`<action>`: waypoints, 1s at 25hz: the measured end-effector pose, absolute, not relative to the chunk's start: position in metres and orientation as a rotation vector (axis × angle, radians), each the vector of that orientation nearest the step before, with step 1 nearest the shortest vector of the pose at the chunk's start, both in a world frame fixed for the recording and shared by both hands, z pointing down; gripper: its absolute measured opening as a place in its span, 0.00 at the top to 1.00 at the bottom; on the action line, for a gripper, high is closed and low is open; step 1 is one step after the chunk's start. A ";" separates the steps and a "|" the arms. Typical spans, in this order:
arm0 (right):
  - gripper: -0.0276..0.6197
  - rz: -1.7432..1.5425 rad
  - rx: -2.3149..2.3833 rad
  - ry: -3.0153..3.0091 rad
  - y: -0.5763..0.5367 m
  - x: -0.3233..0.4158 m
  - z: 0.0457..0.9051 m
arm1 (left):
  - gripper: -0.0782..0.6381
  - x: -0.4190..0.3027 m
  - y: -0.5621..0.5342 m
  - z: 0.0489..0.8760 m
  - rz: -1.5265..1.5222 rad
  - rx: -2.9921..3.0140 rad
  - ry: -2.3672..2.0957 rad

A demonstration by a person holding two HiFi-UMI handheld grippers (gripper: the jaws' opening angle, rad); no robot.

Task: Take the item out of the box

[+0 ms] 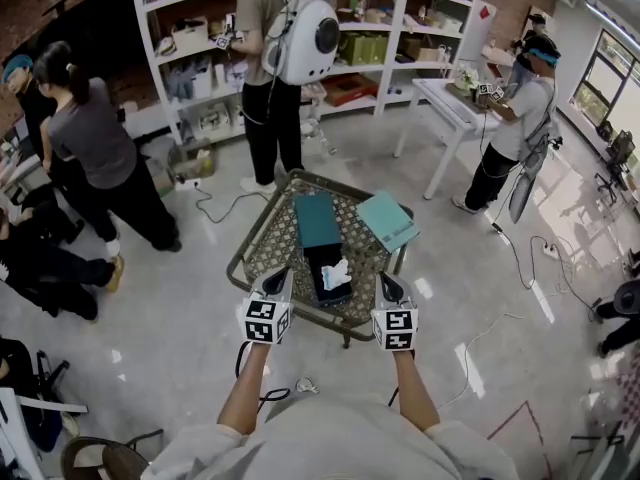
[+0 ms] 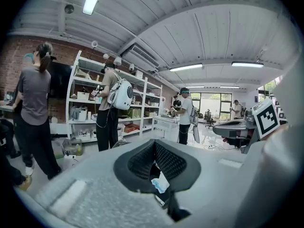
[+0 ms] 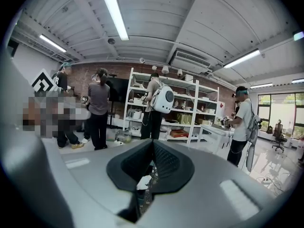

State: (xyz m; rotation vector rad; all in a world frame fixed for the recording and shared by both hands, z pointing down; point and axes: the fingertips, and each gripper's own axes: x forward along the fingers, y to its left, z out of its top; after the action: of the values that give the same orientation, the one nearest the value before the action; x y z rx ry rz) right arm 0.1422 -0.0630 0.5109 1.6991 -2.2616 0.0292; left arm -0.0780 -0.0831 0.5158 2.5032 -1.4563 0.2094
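Revealing box (image 1: 320, 266) on table (image 1: 268, 246) overhead, closed fingers (image 2: 173, 163) in gripper views

A low lattice table (image 1: 238, 260) stands on the pale floor, bearing a dark open box (image 1: 318, 260) with a white item (image 1: 336, 273) in it, a teal lid (image 1: 317, 218) just behind the box and a second, lighter teal piece (image 1: 388, 220) to the right. The left gripper (image 1: 283, 272) and right gripper (image 1: 383, 277) hover at the table's near edge, one on each side of the box. Behind, people stand by white shelves (image 1: 390, 28), one wearing a white backpack (image 1: 308, 38), and another stands at a white side table (image 1: 440, 103).
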 end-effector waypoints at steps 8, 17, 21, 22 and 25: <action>0.96 0.054 1.736 -2.210 -0.100 0.132 0.521 | 0.89 -0.085 -0.135 0.522 0.220 2.541 -1.387; 0.96 0.103 1.737 -2.169 -0.109 0.128 0.542 | 0.89 -0.081 -0.152 0.540 0.262 2.546 -1.315; 0.96 0.124 1.721 -2.163 -0.114 0.130 0.543 | 0.89 -0.076 -0.157 0.543 0.278 2.536 -1.293; 0.96 0.127 1.714 -2.164 -0.116 0.131 0.544 | 0.89 -0.075 -0.158 0.544 0.281 2.534 -1.291; 0.96 0.128 1.689 -2.175 -0.128 0.129 0.548 | 0.89 -0.077 -0.166 0.549 0.283 2.516 -1.306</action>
State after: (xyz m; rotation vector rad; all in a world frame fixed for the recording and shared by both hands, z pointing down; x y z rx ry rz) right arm 0.1288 -0.1284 0.5481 1.6895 -2.1749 0.1281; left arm -0.0767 -0.1658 0.5494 2.5156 -1.3055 0.2831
